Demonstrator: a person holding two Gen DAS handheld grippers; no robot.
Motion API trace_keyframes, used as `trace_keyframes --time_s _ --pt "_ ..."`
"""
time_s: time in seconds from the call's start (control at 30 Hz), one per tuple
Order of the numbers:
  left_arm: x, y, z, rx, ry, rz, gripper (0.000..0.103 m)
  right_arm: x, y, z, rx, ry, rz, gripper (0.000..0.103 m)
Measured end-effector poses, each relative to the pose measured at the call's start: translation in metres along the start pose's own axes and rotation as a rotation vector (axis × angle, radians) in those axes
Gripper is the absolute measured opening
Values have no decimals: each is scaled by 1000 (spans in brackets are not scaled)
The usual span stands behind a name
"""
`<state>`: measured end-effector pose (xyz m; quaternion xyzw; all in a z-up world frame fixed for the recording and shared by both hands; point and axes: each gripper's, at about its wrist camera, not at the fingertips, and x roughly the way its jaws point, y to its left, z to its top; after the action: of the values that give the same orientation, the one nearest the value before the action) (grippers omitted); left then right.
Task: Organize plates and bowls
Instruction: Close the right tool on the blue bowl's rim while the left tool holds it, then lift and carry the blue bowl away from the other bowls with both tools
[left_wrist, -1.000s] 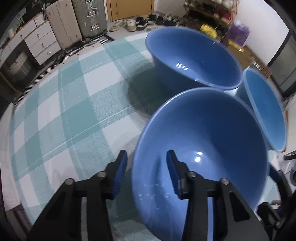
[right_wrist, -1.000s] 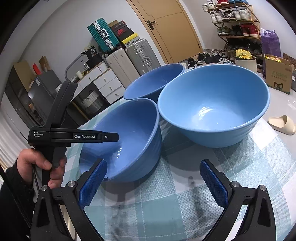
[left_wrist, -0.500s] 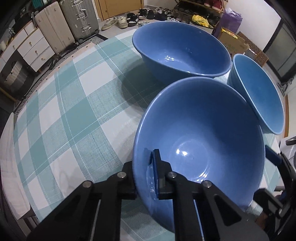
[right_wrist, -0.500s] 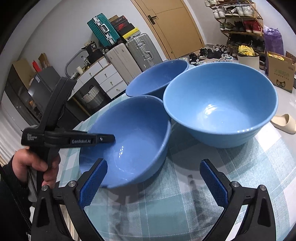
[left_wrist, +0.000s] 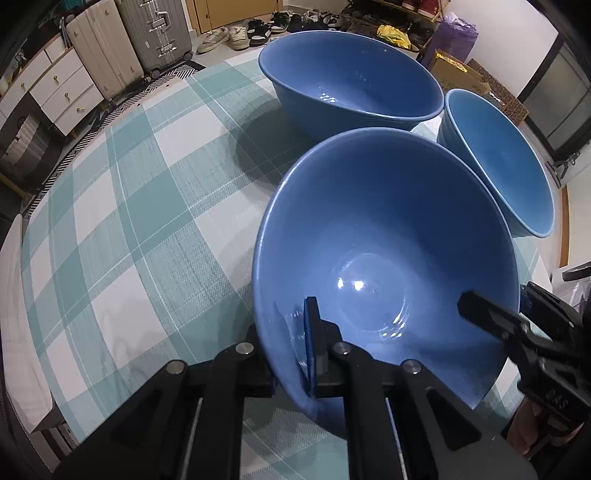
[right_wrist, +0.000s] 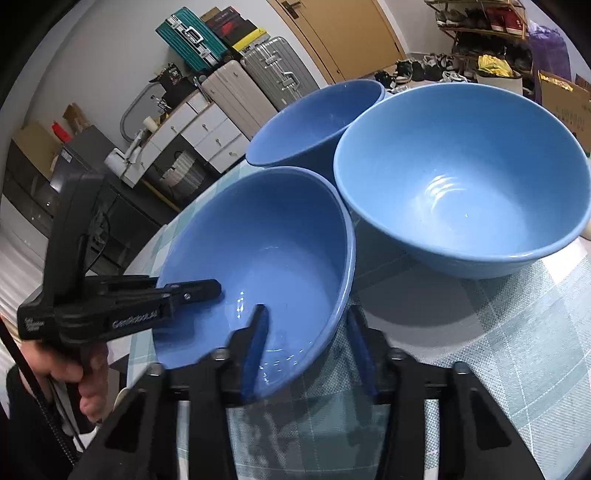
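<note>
From the left wrist, the left gripper (left_wrist: 291, 354) has its jaws clamped on the rim of the nearest blue bowl (left_wrist: 388, 258), one blue pad inside the wall, the other jaw outside at about 7 o'clock of the bowl; this bowl sits tilted on the teal-and-white checked cloth of the counter (left_wrist: 122, 221); a wide blue bowl (left_wrist: 351, 77) stands at 12 o'clock, a third blue bowl (left_wrist: 498, 158) at 2 o'clock, close beside the held one; the right gripper (left_wrist: 491, 317) reaches over the bowl's rim at 4 o'clock. From the right wrist, the right gripper (right_wrist: 306, 347) straddles the near rim of the same bowl (right_wrist: 266, 251), its jaws closing with the wall between them, the right pad apart from the wall; the left gripper (right_wrist: 192, 291) grips the rim at 9 o'clock, held by a hand (right_wrist: 74, 373); the largest bowl (right_wrist: 461, 177) is at 1 o'clock, another bowl (right_wrist: 314, 118) at 12 o'clock behind both.
</note>
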<state>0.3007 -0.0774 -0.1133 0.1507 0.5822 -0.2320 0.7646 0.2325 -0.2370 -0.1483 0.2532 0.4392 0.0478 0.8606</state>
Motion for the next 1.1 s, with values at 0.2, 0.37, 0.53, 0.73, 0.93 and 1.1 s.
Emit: trace_keyframes --time_s 0.2,0.37,0.53,0.73,0.93,1.1 --pt "-3 2 -10 -14 6 -10 9 -2 6 -1 0 14 -14 27" --pt "-11 0 -23 -27 -2 -21 9 -11 11 -4 -12 11 -22 23" --pt "-19 -7 -36 -39 -10 -32 9 -22 15 -9 -21 23 -24 22" --pt "-29 -20 -52 -76 -30 -67 9 -41 12 -20 -10 29 -29 21" --pt "-38 -41 -75 -79 -45 -89 9 -71 3 -38 -11 32 -39 21" --pt "-41 -59 -100 -92 -40 -136 10 -101 -5 -60 -9 29 -51 21"
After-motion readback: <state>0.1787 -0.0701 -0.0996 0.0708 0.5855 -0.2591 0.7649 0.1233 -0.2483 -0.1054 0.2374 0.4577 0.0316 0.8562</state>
